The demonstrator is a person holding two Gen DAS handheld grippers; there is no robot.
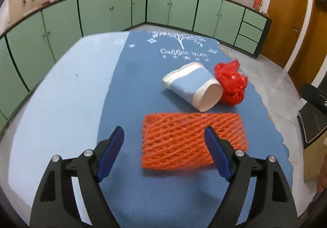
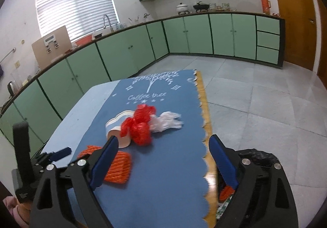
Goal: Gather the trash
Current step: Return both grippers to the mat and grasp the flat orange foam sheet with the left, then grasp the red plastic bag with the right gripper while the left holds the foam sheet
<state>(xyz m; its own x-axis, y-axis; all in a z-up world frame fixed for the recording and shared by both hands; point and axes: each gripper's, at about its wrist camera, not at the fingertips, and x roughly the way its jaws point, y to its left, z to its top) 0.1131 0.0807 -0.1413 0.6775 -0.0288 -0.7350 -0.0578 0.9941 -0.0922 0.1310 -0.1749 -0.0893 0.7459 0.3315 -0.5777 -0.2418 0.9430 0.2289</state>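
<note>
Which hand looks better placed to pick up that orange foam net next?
Left, probably. Its open tool points straight at the orange foam net, just ahead. The right tool has the net off to one side.

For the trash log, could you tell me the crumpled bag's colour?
Red; the crumpled bag shows best in the left wrist view.

A blue mat (image 1: pixel 130 89) covers the table (image 1: pixel 61 95), bearing orange foam net (image 1: pixel 184 138), tipped cup (image 1: pixel 194 87), red bag (image 1: pixel 231 83).
</note>
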